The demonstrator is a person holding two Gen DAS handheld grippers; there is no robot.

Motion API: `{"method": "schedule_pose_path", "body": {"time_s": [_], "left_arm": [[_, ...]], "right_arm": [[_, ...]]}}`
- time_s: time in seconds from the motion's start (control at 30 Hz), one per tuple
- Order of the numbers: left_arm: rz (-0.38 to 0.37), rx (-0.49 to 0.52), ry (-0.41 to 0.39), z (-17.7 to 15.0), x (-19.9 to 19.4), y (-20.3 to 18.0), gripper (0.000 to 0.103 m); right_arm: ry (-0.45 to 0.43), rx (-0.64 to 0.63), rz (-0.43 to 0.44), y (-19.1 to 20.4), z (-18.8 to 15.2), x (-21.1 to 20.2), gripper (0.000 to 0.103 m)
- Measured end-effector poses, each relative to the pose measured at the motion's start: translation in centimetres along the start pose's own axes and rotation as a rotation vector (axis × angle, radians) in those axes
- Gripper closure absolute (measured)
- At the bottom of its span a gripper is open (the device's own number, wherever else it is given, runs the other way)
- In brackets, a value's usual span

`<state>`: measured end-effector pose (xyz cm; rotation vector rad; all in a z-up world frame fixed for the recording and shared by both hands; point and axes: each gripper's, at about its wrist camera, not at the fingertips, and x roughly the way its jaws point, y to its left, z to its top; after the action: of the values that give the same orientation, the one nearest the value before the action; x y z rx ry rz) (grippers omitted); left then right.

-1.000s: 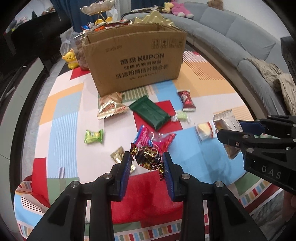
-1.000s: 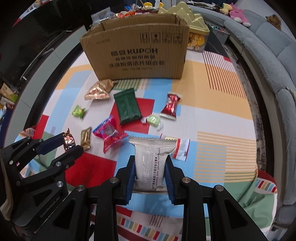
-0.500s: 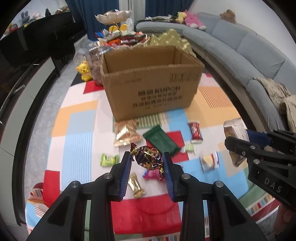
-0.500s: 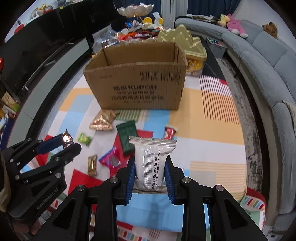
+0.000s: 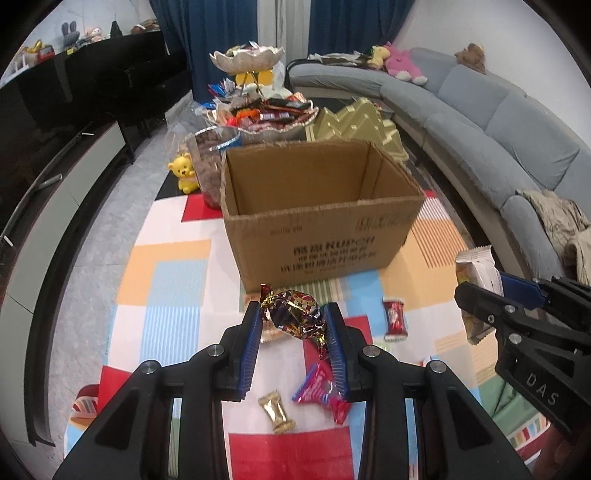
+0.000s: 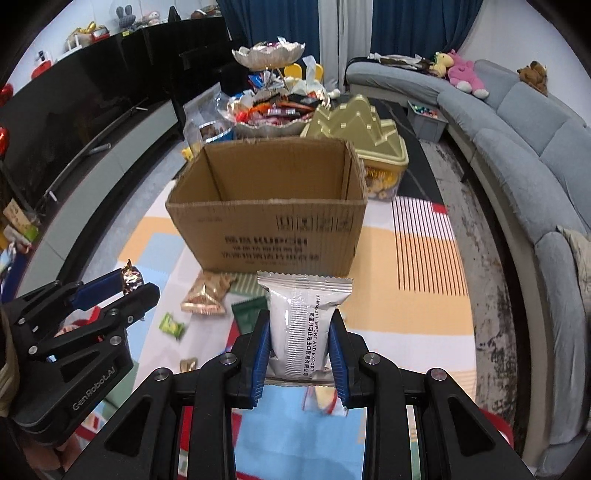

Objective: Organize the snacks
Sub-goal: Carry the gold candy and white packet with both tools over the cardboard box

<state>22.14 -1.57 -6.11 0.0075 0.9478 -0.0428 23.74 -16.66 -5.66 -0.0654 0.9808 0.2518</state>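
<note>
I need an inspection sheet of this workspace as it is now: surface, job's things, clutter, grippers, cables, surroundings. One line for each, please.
Surface: colourful patchwork mat, snacks scattered on it.
Job's things: open brown cardboard box, interior bottom hidden; dark foil-wrapped twist candy; silver-white plastic snack packet; on the mat a red candy, gold candy, pink wrapper, green packet.
Clutter: tiered snack dish, gold mountain-shaped lidded tub, yellow bear toy behind the box.
Grippers: left gripper shut on the twist candy; right gripper shut on the snack packet.
Cables: nothing seen.
Surroundings: grey sofa, blue curtains, dark cabinet.
</note>
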Motion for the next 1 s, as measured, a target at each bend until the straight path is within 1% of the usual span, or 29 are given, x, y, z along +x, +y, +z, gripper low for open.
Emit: {"method": "schedule_pose_path", "body": {"time_s": [0.43,0.7,1.0], "left_arm": [[0.028,-0.038,-0.076,5.6,-0.6,0.9,0.069],[0.04,-0.051,-0.092,8.0,-0.1,1.2,0.069],[0.062,-0.061,-0.108,10.7,1.1,2.2,0.069]], "right_arm": [[-0.077,0.004,-0.012,0.1,4.4,-0.8,0.072],[-0.116,-0.002,-0.023,0.3,7.0,-1.1,0.072],[-0.136,-0.011,-0.028,0.4,9.9,0.0,0.072]]}}
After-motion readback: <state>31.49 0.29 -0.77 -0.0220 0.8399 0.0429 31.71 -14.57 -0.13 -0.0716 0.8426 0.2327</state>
